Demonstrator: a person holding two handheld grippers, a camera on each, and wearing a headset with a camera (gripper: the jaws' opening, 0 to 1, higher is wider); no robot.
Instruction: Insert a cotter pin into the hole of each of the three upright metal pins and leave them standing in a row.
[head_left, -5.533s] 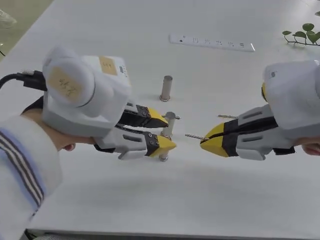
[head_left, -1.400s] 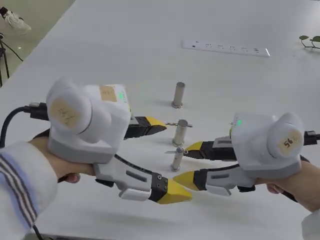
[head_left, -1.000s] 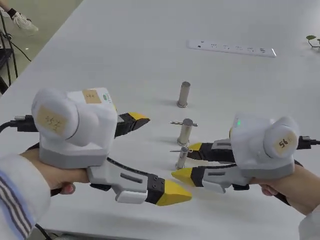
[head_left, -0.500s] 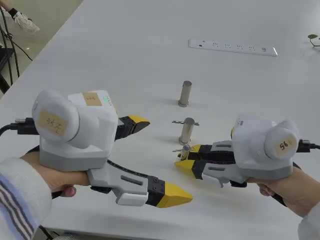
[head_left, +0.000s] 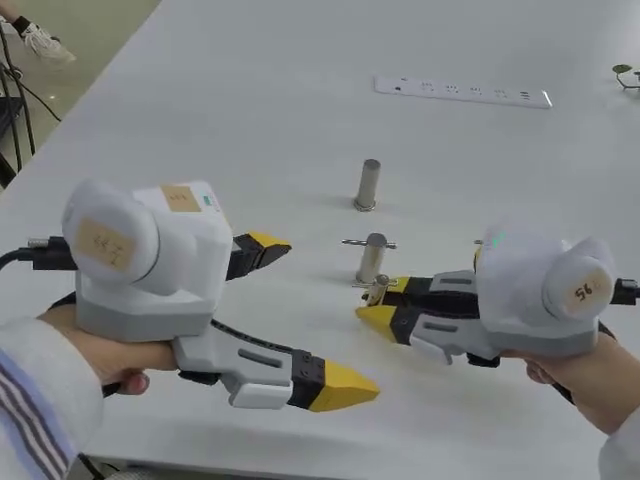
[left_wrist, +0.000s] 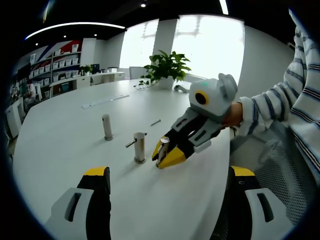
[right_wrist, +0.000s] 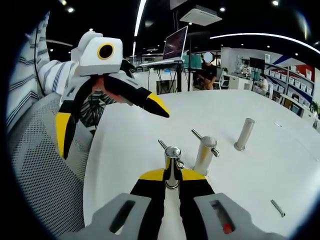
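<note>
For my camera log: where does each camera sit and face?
Head view: on the headset, looking down at the table; left gripper and right gripper show.
Left gripper view: on that gripper, facing the right gripper; own jaws apart.
Right gripper view: on that gripper, facing the left one; own jaws clamping the nearest pin.
All share the middle pin.

Light was bright and even, white surface (head_left: 200, 130) softly lit, metal pins (head_left: 369, 185) threw faint short shadows, windows (left_wrist: 210, 42) blown out, ceiling strips (right_wrist: 141, 12) glared, edges bent in both gripper views, focus was sharp mid-frame.
</note>
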